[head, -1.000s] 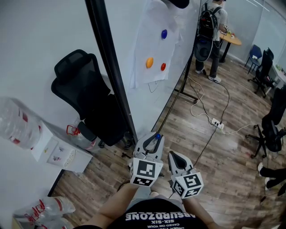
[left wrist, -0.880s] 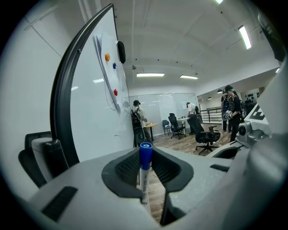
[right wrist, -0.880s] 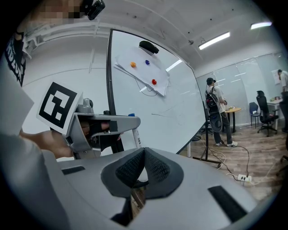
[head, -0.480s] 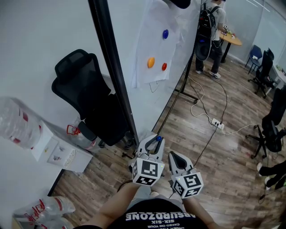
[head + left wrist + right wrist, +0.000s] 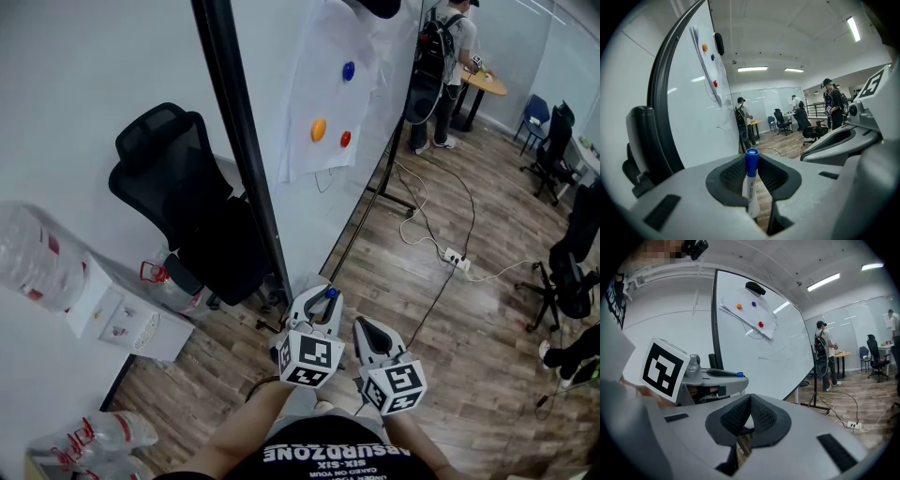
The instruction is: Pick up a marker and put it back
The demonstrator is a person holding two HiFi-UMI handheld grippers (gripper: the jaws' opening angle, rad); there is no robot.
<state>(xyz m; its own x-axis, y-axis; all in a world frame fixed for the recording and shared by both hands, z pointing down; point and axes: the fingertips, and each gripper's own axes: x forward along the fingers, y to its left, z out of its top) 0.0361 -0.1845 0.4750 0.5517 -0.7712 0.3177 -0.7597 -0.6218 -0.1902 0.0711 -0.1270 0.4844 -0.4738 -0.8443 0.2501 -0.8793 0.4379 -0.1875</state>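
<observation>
A white marker with a blue cap (image 5: 751,178) stands upright between the pads of my left gripper (image 5: 752,174), which is shut on it. In the head view the left gripper (image 5: 317,311) is held low in front of the person's body, with the marker's blue cap (image 5: 330,293) poking out at its tip. It points toward the foot of the whiteboard (image 5: 281,56). My right gripper (image 5: 368,336) hangs just to its right, shut with nothing in it (image 5: 749,404). In the right gripper view the left gripper (image 5: 719,376) lies to the left.
A paper sheet with coloured magnets (image 5: 328,94) and a black eraser (image 5: 375,7) hang on the whiteboard. A black office chair (image 5: 178,187) stands to the left of its frame. Cables and a power strip (image 5: 455,258) lie on the wooden floor. A person with a backpack (image 5: 436,56) stands far back.
Both grippers have stayed almost in place, the left still gripping the marker. The person in the background has shifted a little toward the round table.
</observation>
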